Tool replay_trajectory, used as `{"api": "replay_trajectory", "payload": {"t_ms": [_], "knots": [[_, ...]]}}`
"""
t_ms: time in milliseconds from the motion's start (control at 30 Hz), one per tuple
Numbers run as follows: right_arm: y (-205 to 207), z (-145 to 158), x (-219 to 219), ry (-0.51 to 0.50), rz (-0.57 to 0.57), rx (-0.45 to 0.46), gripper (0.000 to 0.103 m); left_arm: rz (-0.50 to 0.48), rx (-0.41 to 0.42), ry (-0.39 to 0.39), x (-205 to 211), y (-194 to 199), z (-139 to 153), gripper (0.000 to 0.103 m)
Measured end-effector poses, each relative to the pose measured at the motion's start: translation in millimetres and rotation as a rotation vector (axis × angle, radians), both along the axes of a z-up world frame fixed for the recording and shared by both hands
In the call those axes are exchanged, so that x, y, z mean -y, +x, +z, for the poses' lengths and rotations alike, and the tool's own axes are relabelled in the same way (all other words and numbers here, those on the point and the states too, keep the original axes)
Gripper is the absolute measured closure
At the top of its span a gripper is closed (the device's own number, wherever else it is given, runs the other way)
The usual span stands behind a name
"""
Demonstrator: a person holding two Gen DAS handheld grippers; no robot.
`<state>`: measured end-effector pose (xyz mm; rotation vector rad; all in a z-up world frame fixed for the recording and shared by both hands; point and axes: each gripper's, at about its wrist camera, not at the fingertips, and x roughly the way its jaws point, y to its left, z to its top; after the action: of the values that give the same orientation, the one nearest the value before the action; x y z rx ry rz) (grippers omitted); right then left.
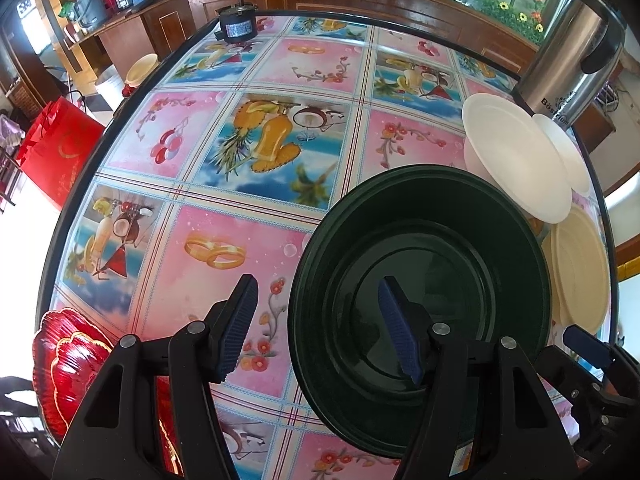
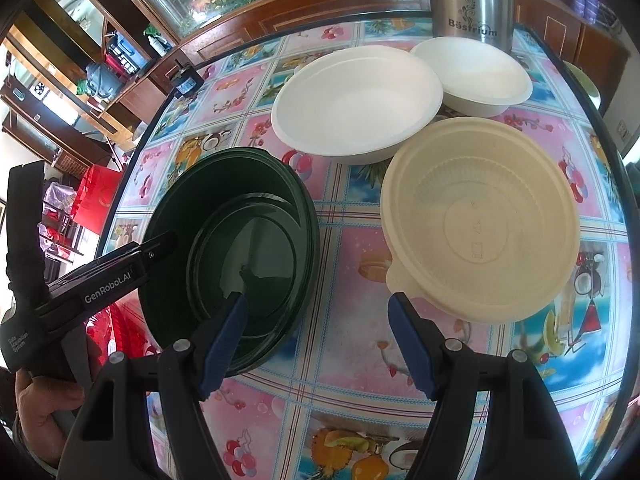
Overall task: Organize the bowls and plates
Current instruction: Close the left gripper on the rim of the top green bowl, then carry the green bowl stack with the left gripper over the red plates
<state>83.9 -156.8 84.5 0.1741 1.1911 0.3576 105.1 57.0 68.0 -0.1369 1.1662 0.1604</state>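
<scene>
**Dark bowl rim between parted pads, nothing pinched yet**

Biggest risk: the green bowl (image 1: 416, 308), standing on the surface (image 1: 224, 240), skids or tips if the left tool (image 1: 320, 328) closes off-centre on its rim. The left tool is spread, straddling that rim, one pad inside. The right tool (image 2: 320, 344), also spread and empty, hangs between the green bowl and the cream bowl (image 2: 480, 220); it could nudge either.

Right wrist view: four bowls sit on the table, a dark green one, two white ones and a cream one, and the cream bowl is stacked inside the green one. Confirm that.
Not quite. The cream bowl is not inside the dark green bowl; it sits on the table beside it, with tablecloth showing between them. The right wrist view shows this. The two white bowls are as you said.
</scene>
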Motion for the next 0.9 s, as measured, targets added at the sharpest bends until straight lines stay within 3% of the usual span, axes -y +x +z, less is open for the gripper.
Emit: {"api": "replay_trajectory", "payload": {"t_ms": [400, 533, 567, 600, 667, 900], "knots": [[9.7, -7.6, -8.3, 0.004, 0.026, -0.009, 0.033, -0.011, -0.038, -0.015, 2.4, 3.8, -15.8, 0.040], [10.9, -12.5, -9.1, 0.025, 0.036, -0.032, 0.067, -0.007, -0.047, -0.030, -0.7, 2.5, -20.0, 0.042], [11.6, -13.9, -9.6, 0.027, 0.039, -0.039, 0.079, -0.004, -0.048, -0.040, -1.7, 1.9, -20.8, 0.051], [12.1, -15.3, -9.7, 0.031, 0.043, -0.046, 0.083, 0.000, -0.063, -0.051, -3.6, 2.2, -23.2, 0.069], [11.4, -15.0, -9.0, 0.047, 0.043, -0.045, 0.087, 0.006, -0.075, -0.042, -5.1, 1.8, -25.3, 0.081], [4.5, -4.0, -11.7, 0.022, 0.069, -0.018, 0.088, 0.002, -0.057, -0.049, -8.7, -11.5, -15.6, 0.086]]}}
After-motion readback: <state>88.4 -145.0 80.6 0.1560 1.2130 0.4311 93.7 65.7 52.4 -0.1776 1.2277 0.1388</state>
